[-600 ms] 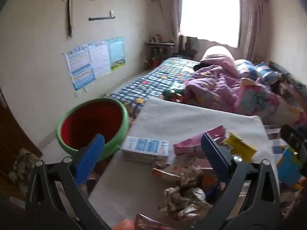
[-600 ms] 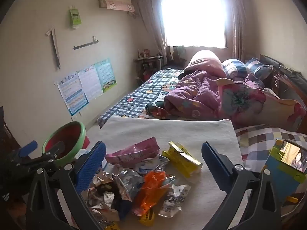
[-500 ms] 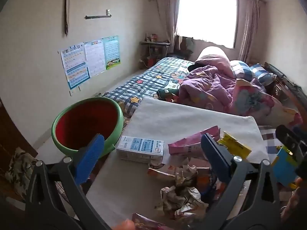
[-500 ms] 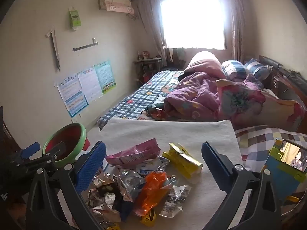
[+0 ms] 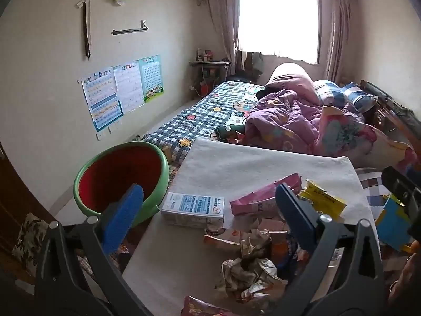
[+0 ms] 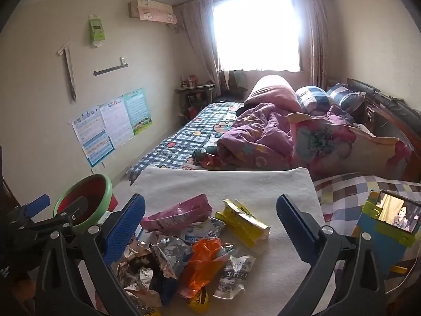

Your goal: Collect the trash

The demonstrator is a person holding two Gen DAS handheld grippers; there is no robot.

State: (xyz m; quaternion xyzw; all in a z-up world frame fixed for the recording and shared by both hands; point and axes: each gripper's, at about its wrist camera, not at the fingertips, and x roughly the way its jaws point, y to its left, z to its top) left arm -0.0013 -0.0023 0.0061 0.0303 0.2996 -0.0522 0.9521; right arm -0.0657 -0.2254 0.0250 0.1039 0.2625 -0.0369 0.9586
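I hold both grippers, left gripper (image 5: 209,212) and right gripper (image 6: 210,222), jaws fully spread and empty, above the wrapper pile (image 6: 184,250). The green bin (image 5: 121,179) sits off the counter's left edge, ready for drops.

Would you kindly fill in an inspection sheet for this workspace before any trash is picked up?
Surface: white cloth-covered table, far half bare.
Job's things: green bin with red liner beside the table's left edge, nothing visible inside; white carton, pink bag, yellow packet, orange wrapper and crumpled wrappers piled on the near half.
Clutter: phone on a stand, right of the table.
Grippers: left gripper and right gripper both open, holding nothing, above the pile.
Cables: nothing seen.
Surroundings: unmade bed, wall posters, bright window.
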